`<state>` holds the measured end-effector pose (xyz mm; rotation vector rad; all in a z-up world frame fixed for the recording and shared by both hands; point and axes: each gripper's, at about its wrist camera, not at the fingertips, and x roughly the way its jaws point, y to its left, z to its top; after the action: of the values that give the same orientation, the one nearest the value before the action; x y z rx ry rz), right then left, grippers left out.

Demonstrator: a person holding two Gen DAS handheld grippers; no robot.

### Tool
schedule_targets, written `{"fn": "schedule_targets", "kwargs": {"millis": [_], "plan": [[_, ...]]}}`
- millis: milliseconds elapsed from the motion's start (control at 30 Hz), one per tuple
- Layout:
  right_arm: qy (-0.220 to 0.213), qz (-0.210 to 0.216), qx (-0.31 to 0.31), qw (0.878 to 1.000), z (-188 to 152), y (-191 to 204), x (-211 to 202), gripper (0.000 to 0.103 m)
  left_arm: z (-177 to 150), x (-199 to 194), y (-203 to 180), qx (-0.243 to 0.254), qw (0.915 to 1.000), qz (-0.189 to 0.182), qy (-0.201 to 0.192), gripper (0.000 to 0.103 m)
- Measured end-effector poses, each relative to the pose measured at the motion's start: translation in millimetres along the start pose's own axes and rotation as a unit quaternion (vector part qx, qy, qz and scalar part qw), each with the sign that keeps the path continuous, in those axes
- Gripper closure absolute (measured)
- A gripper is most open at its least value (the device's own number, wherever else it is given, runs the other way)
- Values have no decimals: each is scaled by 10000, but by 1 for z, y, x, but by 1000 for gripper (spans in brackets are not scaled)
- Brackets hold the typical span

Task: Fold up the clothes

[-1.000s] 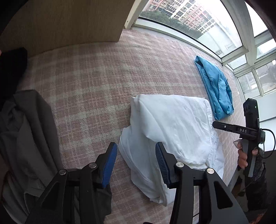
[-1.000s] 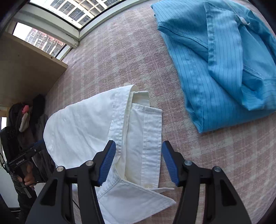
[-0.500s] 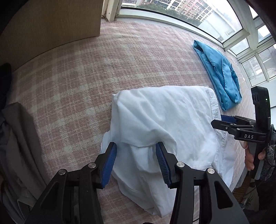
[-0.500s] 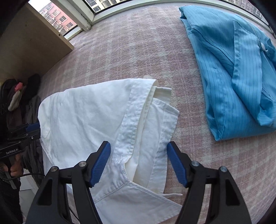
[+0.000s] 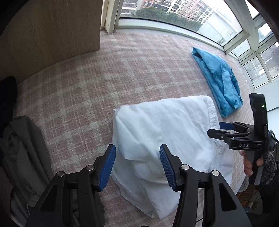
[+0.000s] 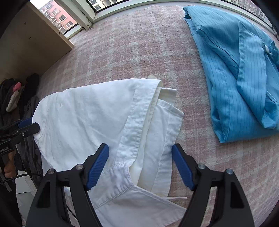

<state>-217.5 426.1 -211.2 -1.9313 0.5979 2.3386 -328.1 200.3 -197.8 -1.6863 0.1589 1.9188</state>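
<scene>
Right wrist, white shirt below parted fingers, untouched

Pink plaid bedcover; wood panel at its far-left edge, bay windows along far edge w/ daylight, apartment blocks outside.

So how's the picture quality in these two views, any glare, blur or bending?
Left wrist view: daylight window is bright, not blinding; fisheye bends its frame; dark corners; white shirt sharp. Right wrist view: even soft light, no hard shadows, blue garment stripes crisp, edges curved.
</scene>
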Motion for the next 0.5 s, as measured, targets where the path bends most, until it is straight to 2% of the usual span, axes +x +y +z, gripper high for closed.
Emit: {"fn": "schedule_targets", "kwargs": {"millis": [133,300,400,500], "plan": [[42,-172,-34,9998,6,8,5,28,-4,10,6,-98,9999,106,72,51],[-32,-428,-441,9981,8,30,15,28,-7,26,2,-160,9996,40,231,46],[-124,-412,-610,9972,8,36,17,31,-11,34,-5,-81,9996,67,255,42],[-253,-260,-698,9969,5,34,14,40,-13,32,-2,-166,9997,-58,160,41]]}}
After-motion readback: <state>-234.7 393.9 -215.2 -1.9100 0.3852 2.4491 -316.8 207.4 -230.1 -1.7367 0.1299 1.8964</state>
